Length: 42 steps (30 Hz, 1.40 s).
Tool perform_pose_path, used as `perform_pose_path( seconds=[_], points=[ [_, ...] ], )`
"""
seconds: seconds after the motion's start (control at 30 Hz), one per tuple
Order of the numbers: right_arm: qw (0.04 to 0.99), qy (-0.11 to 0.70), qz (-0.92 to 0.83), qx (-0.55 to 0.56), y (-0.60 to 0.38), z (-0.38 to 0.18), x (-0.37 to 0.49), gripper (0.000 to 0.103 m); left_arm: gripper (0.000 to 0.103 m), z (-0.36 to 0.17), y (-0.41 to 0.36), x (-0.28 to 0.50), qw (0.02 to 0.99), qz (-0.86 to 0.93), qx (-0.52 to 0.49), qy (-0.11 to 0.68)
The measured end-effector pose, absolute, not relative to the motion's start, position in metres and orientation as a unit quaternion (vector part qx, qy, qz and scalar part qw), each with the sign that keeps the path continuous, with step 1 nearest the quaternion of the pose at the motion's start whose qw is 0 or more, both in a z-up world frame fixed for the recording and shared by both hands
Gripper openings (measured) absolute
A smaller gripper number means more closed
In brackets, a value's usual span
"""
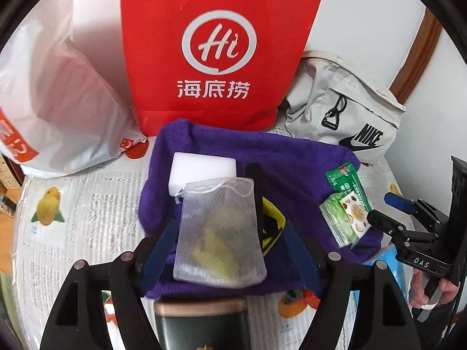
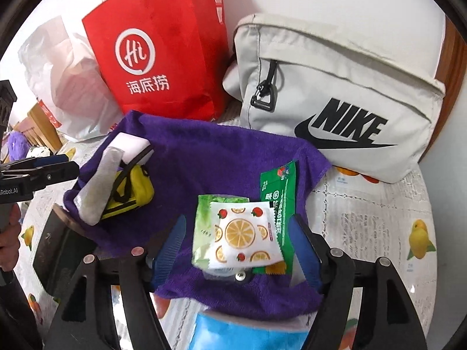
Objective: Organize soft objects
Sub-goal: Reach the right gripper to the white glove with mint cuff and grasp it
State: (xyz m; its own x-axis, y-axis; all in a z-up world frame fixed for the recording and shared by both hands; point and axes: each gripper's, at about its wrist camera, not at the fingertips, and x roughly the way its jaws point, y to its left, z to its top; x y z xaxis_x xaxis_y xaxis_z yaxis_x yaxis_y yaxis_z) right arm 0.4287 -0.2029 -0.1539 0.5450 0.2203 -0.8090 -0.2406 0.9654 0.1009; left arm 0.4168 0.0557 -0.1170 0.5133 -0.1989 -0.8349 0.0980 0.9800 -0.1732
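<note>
Purple cloth (image 1: 221, 157) spread flat on the fruit-print table cover (image 1: 73, 204), and everything soft is piled on it. Over on its left side, a silver mesh pouch (image 1: 219, 233) with something yellowish inside leans over a white foam block (image 1: 201, 169) and a yellow-and-black item (image 2: 132, 192). The left gripper (image 1: 230, 248) sits right over that pouch, jaws spread wide, blue pads clear of the mesh on both sides — no grip there. Across on the right side, an orange-slice printed packet (image 2: 243, 233) lies on top of a pale green packet (image 2: 204, 218) and a dark green sachet (image 2: 277, 192). The right gripper (image 2: 239, 245) straddles that stack, jaws spread too, pads standing off the packets. Behind the cloth stand a red paper bag (image 1: 216, 43), a white plastic bag (image 1: 58, 87) to its left and a grey Nike bag (image 2: 335, 96) to its right. A dark box (image 2: 58, 250) rests at the cloth's near left corner.
</note>
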Motion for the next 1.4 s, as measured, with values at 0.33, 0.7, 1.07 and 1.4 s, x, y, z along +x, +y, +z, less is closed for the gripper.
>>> perform_pose_path(
  seconds=[0.33, 0.7, 1.07, 1.4],
  points=[
    [0.883, 0.437, 0.171, -0.005, -0.195, -0.123, 0.333, 0.072, 0.075, -0.087, 0.062, 0.331, 0.891, -0.112, -0.074, 0.433],
    [0.86, 0.461, 0.221, -0.003, -0.162, -0.153, 0.209, 0.072, 0.077, -0.112, 0.075, 0.23, 0.873, -0.098, -0.072, 0.472],
    [0.845, 0.486, 0.222, -0.012, -0.125, -0.201, 0.176, 0.072, 0.078, -0.158, 0.099, 0.155, 0.86, -0.103, -0.089, 0.492],
    [0.849, 0.477, 0.215, -0.075, -0.081, -0.218, 0.187, 0.079, 0.078, -0.183, 0.111, 0.124, 0.847, -0.119, -0.1, 0.509]
  ],
)
